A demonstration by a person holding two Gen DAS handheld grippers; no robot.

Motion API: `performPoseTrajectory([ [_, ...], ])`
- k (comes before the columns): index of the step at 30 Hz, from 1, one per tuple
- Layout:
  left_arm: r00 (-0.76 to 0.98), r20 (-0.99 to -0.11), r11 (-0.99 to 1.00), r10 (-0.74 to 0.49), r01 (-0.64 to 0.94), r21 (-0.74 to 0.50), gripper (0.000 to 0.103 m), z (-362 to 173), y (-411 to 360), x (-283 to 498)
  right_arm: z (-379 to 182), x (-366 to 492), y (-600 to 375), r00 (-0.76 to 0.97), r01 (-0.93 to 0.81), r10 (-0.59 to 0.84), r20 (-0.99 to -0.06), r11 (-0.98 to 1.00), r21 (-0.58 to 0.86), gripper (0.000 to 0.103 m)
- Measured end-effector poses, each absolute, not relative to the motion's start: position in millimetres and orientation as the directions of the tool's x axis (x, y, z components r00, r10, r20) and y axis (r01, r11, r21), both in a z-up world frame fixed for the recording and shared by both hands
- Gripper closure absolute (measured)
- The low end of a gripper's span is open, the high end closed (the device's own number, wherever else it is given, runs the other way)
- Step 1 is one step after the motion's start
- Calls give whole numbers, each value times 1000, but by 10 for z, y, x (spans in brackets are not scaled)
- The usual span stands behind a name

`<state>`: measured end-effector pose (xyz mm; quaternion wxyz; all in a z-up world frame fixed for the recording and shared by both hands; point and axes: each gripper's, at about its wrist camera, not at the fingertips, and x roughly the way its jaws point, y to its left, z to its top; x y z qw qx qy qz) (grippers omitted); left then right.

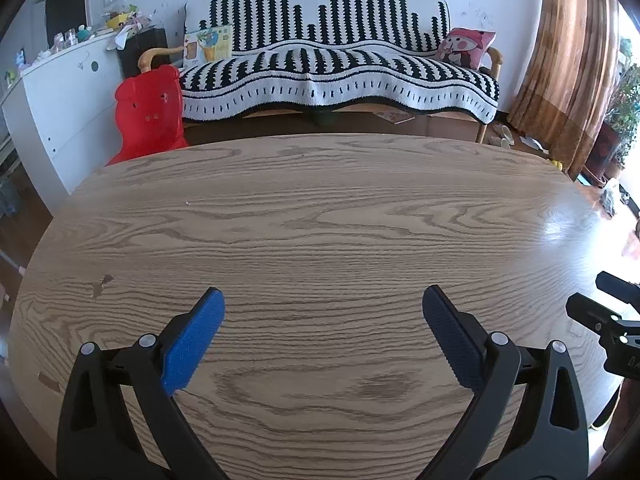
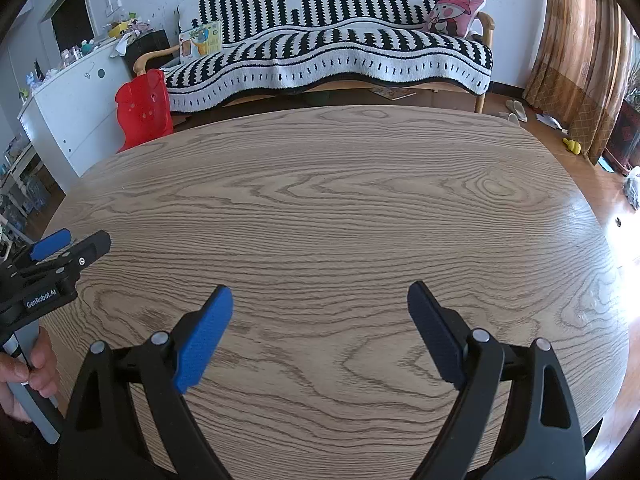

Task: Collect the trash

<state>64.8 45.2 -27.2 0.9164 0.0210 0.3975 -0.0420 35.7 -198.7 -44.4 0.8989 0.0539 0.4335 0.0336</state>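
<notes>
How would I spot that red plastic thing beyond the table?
Start at the striped sofa against the far wall. At its left end, between the sofa's wooden armrest and the white cabinet, stands the red chair. It is the only bright red, bear-shaped piece there.

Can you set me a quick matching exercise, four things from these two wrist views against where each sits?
Things:
1. red plastic child's chair
2. pink cartoon cushion
3. brown patterned curtain
4. wood-grain oval table

Places:
A. right end of the black-and-white striped sofa
B. directly under both open grippers, the left gripper and the right gripper
C. floor, beside the sofa's left armrest
D. hanging along the right wall

Pairs: 1-C, 2-A, 3-D, 4-B
</notes>
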Motion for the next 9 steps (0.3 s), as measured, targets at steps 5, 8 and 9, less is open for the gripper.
performPoseTrajectory([
  [5,674,-737,996,-55,87,5,7,-261,455,691,-443,352,-1990,621,-14,107,-776,992,125,17],
  [8,664,-745,996,-63,92,-3,7,-267,466,719,-442,351,-1989,621,-15,107,-776,992,124,17],
  [9,662,-747,996,-64,93,-4,7,-272,470,719,-442,350,-1989,621,-15,107,-776,992,124,17],
])
